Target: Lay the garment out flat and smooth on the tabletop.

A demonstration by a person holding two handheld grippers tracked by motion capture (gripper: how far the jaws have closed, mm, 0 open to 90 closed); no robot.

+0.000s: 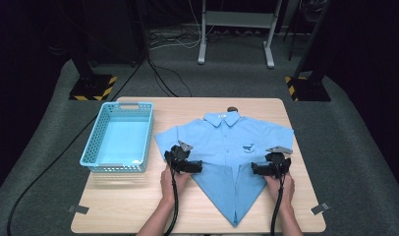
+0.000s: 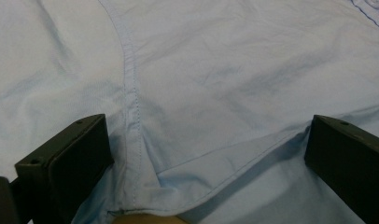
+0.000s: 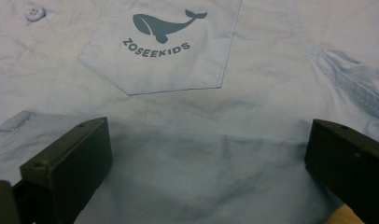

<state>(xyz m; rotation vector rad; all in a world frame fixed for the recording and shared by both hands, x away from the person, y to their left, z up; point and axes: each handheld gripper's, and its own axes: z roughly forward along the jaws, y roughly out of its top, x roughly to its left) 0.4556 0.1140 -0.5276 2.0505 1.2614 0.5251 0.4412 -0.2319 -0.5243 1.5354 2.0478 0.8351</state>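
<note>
A light blue short-sleeved shirt lies face up on the wooden table, its lower sides folded in to a point toward the front edge. My left gripper rests at the shirt's left folded edge, jaws open over the sleeve seam. My right gripper sits at the right folded edge, jaws open just below the chest pocket with its whale print. Neither holds any cloth. Both jaws of each gripper stand wide apart with fabric between them.
An empty light blue plastic basket stands at the table's left, close to the shirt's left sleeve. Bare wood lies in front of the basket and along the front edge. Beyond the table are dark stands, cables and a white frame on grey floor.
</note>
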